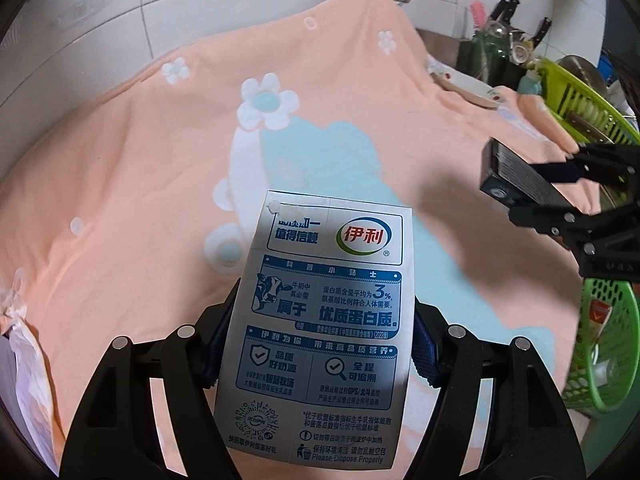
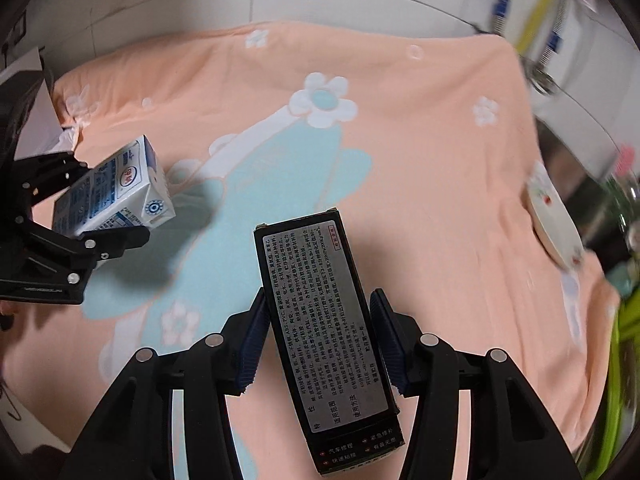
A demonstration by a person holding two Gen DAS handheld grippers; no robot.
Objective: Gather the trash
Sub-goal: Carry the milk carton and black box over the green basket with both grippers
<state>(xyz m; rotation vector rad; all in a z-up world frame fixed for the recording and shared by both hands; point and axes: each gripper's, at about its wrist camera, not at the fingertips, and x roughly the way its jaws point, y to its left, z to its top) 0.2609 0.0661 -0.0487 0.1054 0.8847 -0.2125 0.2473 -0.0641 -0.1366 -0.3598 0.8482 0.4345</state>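
Left tool clamps a carton across its flat sides; right tool clamps a box likewise. Both likely light, crushable cardboard, needing gentle mid-body grip.

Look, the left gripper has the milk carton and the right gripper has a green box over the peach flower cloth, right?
Nearly. The box in the right gripper is black with a grey label, not green; the right wrist view shows it best. The left gripper does hold the milk carton, and both are over the peach flower cloth.
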